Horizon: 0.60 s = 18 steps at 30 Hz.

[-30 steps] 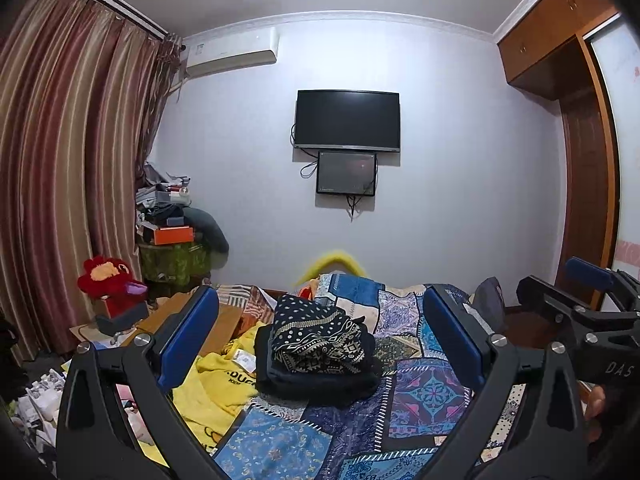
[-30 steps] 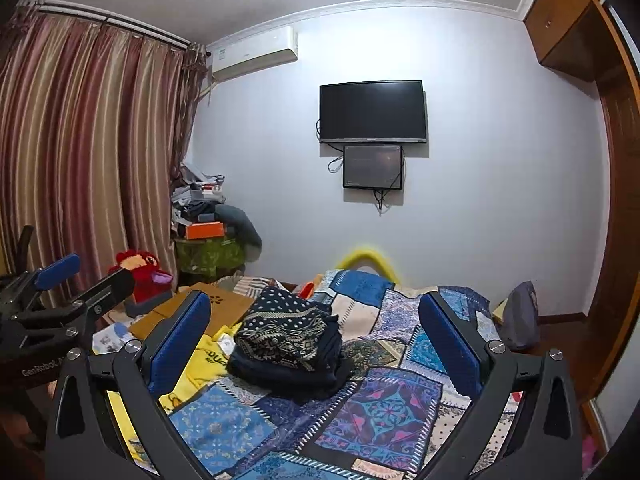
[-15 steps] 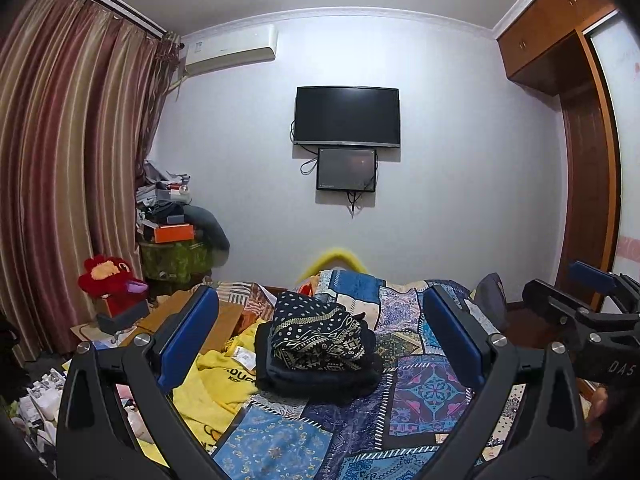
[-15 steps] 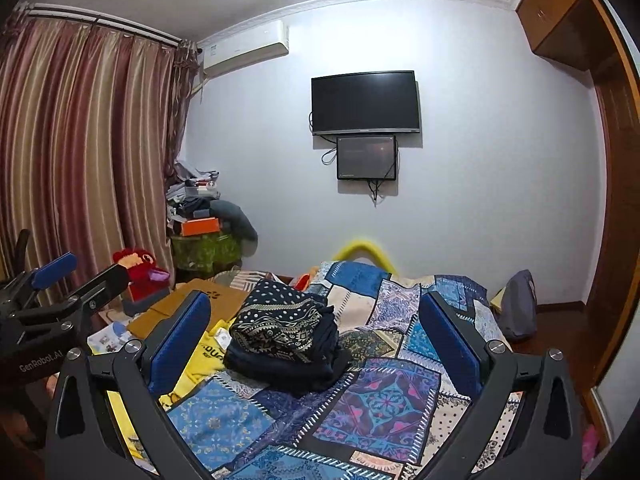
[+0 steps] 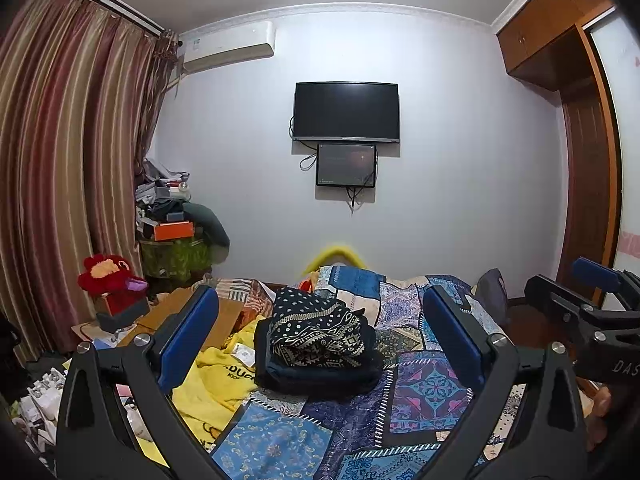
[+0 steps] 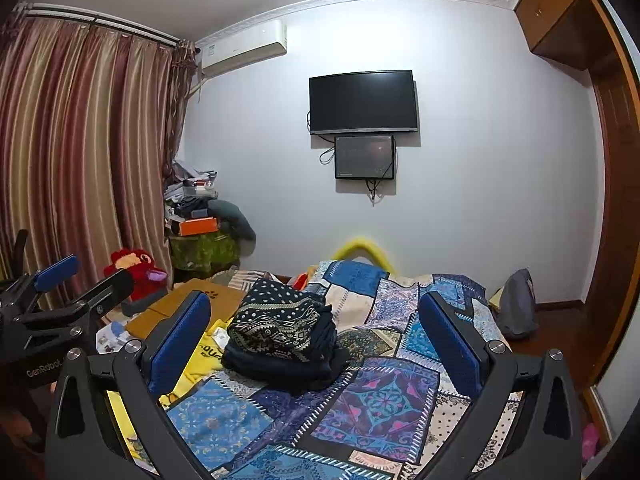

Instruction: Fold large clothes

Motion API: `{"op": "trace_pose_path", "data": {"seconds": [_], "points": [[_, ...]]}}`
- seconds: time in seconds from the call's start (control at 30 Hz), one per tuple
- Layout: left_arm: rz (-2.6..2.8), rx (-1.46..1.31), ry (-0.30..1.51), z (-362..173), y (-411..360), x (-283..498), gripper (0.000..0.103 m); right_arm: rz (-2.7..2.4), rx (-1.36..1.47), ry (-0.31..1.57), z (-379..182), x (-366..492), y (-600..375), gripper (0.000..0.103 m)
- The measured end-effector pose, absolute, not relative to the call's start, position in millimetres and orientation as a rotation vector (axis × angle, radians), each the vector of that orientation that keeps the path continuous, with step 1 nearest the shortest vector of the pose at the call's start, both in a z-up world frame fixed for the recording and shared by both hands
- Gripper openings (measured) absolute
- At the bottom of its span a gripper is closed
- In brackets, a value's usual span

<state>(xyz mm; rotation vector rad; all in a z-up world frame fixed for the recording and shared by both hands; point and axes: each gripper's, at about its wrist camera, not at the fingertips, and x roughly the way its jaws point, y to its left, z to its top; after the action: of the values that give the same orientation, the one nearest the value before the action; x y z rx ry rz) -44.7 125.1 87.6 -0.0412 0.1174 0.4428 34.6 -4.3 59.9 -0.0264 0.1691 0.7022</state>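
Observation:
A folded stack of dark clothes (image 5: pixel 316 344) with a navy patterned piece on top lies on the bed's patchwork quilt (image 5: pixel 424 392); it also shows in the right wrist view (image 6: pixel 280 336). A yellow garment (image 5: pixel 218 380) lies crumpled left of the stack. My left gripper (image 5: pixel 320 336) is open and empty, held above the near end of the bed. My right gripper (image 6: pixel 316 336) is open and empty too, beside it. Each gripper shows in the other's view: the right one (image 5: pixel 592 304) and the left one (image 6: pixel 60 300).
A cardboard box (image 6: pixel 188 308) and a red plush toy (image 5: pixel 108 280) sit left of the bed. A cluttered pile (image 5: pixel 176 216) stands in the corner by the curtain (image 5: pixel 64 168). A TV (image 5: pixel 346 112) hangs on the far wall. A wooden wardrobe (image 5: pixel 580 152) stands right.
Both grippers have tilted up a little and drifted slightly; the right view has shifted a bit to the right. The clothes have not moved. Both grippers stay open.

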Motion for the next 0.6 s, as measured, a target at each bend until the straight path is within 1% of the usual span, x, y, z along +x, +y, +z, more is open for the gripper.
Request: {"op": "trace_pose_path", "data": {"seconds": [0.6], "points": [[0.392, -0.075, 0.143, 88, 138, -42, 0.103, 0.693, -0.008, 0.169, 62, 35, -4, 0.103]]}}
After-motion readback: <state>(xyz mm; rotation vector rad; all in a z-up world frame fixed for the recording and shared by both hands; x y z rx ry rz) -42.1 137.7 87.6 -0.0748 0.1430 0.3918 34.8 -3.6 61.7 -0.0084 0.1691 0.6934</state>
